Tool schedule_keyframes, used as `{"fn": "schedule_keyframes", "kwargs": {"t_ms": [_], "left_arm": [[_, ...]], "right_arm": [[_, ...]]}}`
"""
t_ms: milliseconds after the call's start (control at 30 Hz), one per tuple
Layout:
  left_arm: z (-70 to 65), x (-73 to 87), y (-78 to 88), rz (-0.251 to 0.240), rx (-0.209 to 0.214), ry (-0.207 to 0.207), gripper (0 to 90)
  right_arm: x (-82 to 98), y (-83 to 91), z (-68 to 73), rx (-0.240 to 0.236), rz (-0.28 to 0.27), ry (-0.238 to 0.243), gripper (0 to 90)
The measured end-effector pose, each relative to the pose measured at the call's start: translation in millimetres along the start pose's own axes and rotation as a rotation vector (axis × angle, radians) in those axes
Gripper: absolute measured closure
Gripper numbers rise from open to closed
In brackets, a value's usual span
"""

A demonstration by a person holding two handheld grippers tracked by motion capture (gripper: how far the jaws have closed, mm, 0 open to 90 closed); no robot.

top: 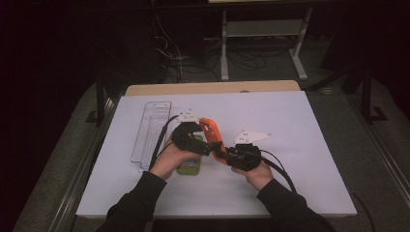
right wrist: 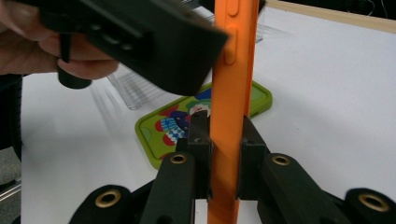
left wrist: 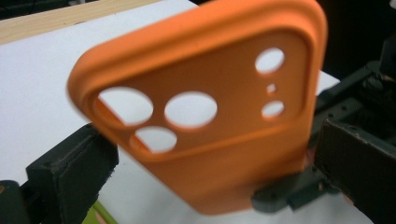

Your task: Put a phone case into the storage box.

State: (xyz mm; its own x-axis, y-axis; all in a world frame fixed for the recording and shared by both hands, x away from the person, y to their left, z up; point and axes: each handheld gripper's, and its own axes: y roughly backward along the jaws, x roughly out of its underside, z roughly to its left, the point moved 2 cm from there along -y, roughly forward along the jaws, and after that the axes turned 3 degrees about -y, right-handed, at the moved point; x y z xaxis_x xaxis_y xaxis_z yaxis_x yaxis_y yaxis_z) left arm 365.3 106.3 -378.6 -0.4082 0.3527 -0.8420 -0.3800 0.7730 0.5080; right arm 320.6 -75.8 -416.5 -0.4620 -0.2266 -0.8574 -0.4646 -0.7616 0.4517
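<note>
- Holding the orange phone case [right wrist: 232,93], the right tongs [right wrist: 225,154] pinch its thin bottom edge.
- Left tongs [left wrist: 205,163] squeeze its sides (soft, bendy, light).

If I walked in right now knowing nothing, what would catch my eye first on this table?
The bright orange phone case, held up above the middle of the white table, with the right gripper clamped on its edge. Its camera holes face the left gripper, whose jaws stand either side of it. Under them lies a green case with a cartoon print, and a clear plastic tray sits to the left.
</note>
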Motion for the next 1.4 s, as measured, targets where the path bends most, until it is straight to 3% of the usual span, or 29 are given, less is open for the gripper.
{"fn": "schedule_keyframes", "kwargs": {"t_ms": [200, 267, 633, 667, 767, 833, 867, 1000, 1200, 1300, 1400], "left_arm": [[0.5, 0.1, -3.4, -0.022, 0.007, 0.014, 0.0], [2.0, -0.2, -3.0, -0.024, 0.006, -0.003, 0.0], [2.5, 2.2, -4.8, -0.035, 0.007, 0.04, 1.6], [4.3, 2.4, -4.3, -0.038, 0.004, 0.024, 3.2], [4.0, 3.1, -4.0, -0.048, 0.006, 0.063, 7.9], [6.2, 2.6, -3.2, -0.064, 0.004, 0.043, 9.8], [5.8, 2.7, -2.9, -0.065, 0.011, 0.061, 10.4], [5.5, 2.5, -2.0, -0.067, 0.004, 0.043, 12.5], [2.9, 1.1, -2.2, -0.069, 0.024, 0.058, 14.1], [2.6, 0.6, -1.9, -0.074, 0.02, 0.046, 14.4], [2.8, 0.5, -1.6, -0.067, 0.008, 0.022, 14.5]], "right_arm": [[0.4, -4.1, 4.5, -0.009, -0.006, 0.008, 78.0], [1.3, -5.3, 6.0, -0.01, -0.001, 0.001, 78.1], [5.4, -10.5, 8.7, -0.003, 0.024, -0.002, 78.1], [5.6, -10.8, 8.9, -0.001, 0.026, -0.002, 78.1], [6.6, -11.6, 8.9, 0.008, 0.035, 0.009, 78.0], [6.7, -11.9, 9.1, 0.009, 0.035, 0.009, 78.0], [6.9, -12.0, 9.2, 0.011, 0.036, 0.008, 78.0], [7.5, -12.8, 9.5, 0.015, 0.04, 0.02, 78.0], [7.8, -12.5, 10.2, 0.025, 0.043, 0.038, 77.9], [7.3, -12.1, 10.0, 0.032, 0.043, 0.045, 77.4], [6.8, -10.2, 7.9, 0.029, 0.059, 0.052, 63.9]]}}
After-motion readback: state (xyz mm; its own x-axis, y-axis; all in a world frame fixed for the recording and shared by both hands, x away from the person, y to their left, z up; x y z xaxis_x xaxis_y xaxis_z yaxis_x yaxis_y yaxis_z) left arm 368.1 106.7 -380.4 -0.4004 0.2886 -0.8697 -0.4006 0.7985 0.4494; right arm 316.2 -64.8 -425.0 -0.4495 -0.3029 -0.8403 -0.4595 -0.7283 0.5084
